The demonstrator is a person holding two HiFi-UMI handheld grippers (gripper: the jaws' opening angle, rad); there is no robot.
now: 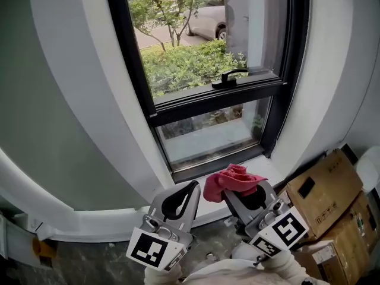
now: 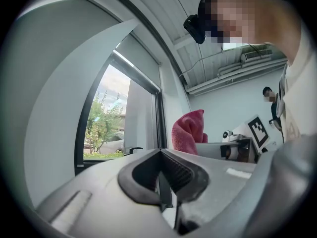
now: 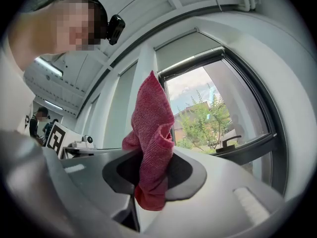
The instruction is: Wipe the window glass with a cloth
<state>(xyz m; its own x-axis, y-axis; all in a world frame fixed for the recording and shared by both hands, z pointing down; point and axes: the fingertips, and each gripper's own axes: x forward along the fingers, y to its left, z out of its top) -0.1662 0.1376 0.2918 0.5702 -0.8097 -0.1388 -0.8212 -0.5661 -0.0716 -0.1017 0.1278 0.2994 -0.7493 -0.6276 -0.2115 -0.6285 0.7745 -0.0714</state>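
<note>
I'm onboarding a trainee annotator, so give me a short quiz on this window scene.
1. True or false: the right gripper is shut on the cloth.
2. The cloth is: A blue, B pinkish red, C white.
3. Fill in: in the head view, right of the window stand cardboard ___.
Key: 1 true; 2 B; 3 boxes.

The window glass (image 1: 196, 34) runs off the head view's top edge; the cardboard boxes (image 1: 323, 195) are cut by the right edge
</note>
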